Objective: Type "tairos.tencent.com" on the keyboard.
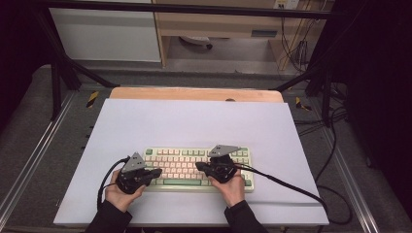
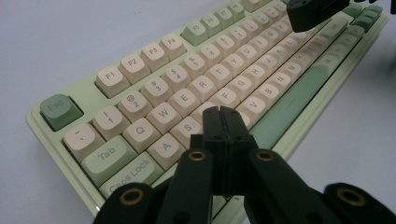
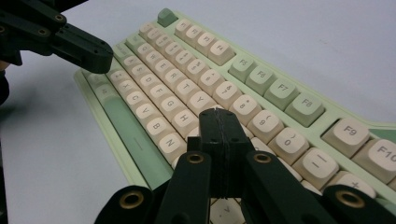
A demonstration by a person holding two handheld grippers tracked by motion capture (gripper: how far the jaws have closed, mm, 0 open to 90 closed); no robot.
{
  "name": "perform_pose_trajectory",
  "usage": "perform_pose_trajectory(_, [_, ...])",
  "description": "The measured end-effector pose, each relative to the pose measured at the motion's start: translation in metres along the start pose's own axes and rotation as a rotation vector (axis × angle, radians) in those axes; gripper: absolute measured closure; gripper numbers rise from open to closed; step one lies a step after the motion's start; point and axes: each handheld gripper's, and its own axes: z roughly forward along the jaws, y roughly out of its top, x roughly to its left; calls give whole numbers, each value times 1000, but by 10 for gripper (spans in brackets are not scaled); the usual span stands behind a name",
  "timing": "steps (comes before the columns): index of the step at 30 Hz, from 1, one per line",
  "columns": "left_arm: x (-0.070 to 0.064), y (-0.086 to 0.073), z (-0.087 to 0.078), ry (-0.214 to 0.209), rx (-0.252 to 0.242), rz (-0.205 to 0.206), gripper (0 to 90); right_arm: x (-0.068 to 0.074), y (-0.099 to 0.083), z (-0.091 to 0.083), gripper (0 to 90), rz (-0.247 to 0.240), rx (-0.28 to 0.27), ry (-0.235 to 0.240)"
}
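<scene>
A pale green keyboard [image 1: 197, 168] with cream and green keys lies on the white mat near the front of the table. My left gripper [image 1: 156, 172] hovers over its left end, jaws pressed together. In the left gripper view the shut tips [image 2: 221, 112] sit just above the keyboard [image 2: 140, 93], near the S and D keys. My right gripper [image 1: 199, 166] is over the right half, also shut. In the right gripper view its tips [image 3: 217, 113] hang over the keyboard [image 3: 261, 74] around the J and K keys. Neither gripper holds anything.
The white mat [image 1: 194, 121] covers most of the wooden table [image 1: 194, 93]. Black cables [image 1: 291, 187] trail from both grippers toward the front edge. The other gripper [image 3: 70, 39] shows at the upper left of the right gripper view, above the keyboard's far end.
</scene>
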Motion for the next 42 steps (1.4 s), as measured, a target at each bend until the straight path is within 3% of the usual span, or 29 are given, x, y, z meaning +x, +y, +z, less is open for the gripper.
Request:
perform_pose_trajectory(9, [1,0,-1,1,-4,-4,898,9,-10,10,900,1,24,34])
perform_pose_trajectory(27, [1,1,0,2,-3,-8,899,11,-16,17,900,-5,46,42])
perform_pose_trajectory(37, [3,2,-6,-1,-21,-11,892,7,-3,-5,893,-24,-1,10])
perform_pose_trajectory(42, [6,2,-9,-8,-30,-13,828,-4,0,-23,788,-1,-27,-13])
